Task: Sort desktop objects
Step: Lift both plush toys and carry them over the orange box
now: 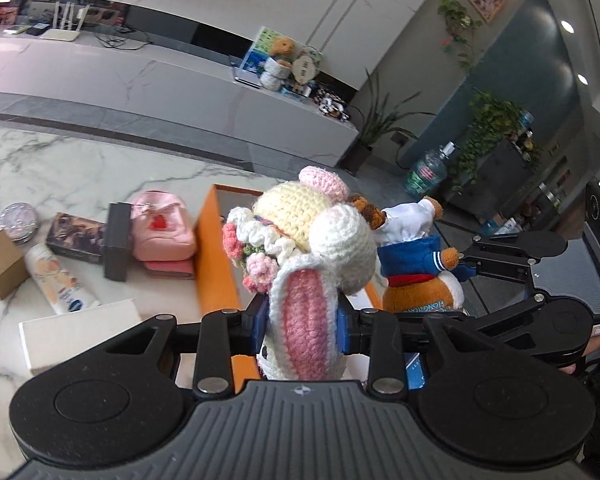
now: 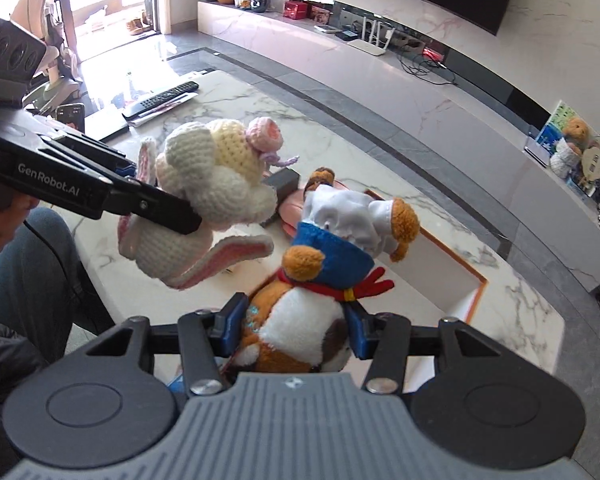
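Note:
My left gripper is shut on a crocheted white-and-pink bunny, held in the air above the marble table; it also shows in the right wrist view. My right gripper is shut on a brown plush bear in a blue sailor top and white hat, held just right of the bunny over an orange-rimmed box. The bear also shows in the left wrist view, and the box's orange wall stands below the bunny.
Left of the box lie a pink mini backpack, a black box, a patterned box, a white tube, a cardboard box and a white box. A remote lies at the table's far end.

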Motion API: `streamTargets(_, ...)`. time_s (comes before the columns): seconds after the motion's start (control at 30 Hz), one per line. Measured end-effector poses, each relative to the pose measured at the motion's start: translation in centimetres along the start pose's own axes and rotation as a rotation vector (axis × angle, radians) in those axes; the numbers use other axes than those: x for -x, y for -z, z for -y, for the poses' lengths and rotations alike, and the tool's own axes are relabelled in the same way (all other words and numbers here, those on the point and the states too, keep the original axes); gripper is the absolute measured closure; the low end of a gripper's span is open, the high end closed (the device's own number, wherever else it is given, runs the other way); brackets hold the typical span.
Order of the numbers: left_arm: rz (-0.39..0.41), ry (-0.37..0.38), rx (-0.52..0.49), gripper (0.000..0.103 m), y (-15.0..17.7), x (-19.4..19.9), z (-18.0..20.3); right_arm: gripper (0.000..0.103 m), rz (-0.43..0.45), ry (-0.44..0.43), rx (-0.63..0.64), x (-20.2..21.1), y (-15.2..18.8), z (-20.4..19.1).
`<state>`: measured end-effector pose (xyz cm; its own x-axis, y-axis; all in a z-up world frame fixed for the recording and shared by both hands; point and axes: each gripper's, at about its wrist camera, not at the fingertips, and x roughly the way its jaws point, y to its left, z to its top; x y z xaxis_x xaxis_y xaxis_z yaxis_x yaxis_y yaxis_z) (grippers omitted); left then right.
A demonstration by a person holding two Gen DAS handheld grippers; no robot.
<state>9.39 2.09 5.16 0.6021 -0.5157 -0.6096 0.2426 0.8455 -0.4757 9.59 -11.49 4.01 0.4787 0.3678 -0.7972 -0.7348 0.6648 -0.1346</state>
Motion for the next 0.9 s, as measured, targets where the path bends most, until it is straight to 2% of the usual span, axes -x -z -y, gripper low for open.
streamTargets(0.13, -0.076, 0.047, -0.033, 0.065, -0.2, -4.5, 2.3, 0.050, -0.027, 0.044, -0.047, -0.5, 2.3, 2.9)
streamTargets(0.23, -0.124, 0.050, -0.043, 0.065, 0.4, -7.9, 3.0, 0.050, -0.065, 0.042, -0.076, -2.6, 3.7, 4.5)
streamTargets(0.33, -0.193, 0.066, -0.026, 0.065, 1.7, -11.1, 2.7, 0.050, -0.131, 0.018, -0.086, -5.4, 4.8, 5.4)
streamTargets(0.43, -0.228, 0.050, -0.015, 0.065, 3.0, -13.6, 2.1, 0.050, -0.214, -0.001, -0.053, -7.9, 5.7, 5.8)
streamTargets(0.5, -0.237, 0.042, -0.016, 0.065, 3.6, -14.9, 1.8, 0.050, -0.260, -0.010, -0.037, -8.9, 6.2, 6.2)
streamTargets(0.77, -0.363, -0.010, -0.008, 0.065, 4.9, -17.9, 0.4, 0.049, -0.377, -0.077, -0.015, -13.3, 7.2, 6.5)
streamTargets(0.9, -0.403, -0.028, -0.026, 0.065, 5.3, -18.7, 0.2, 0.043, -0.421, -0.092, -0.024, -14.5, 7.6, 6.2)
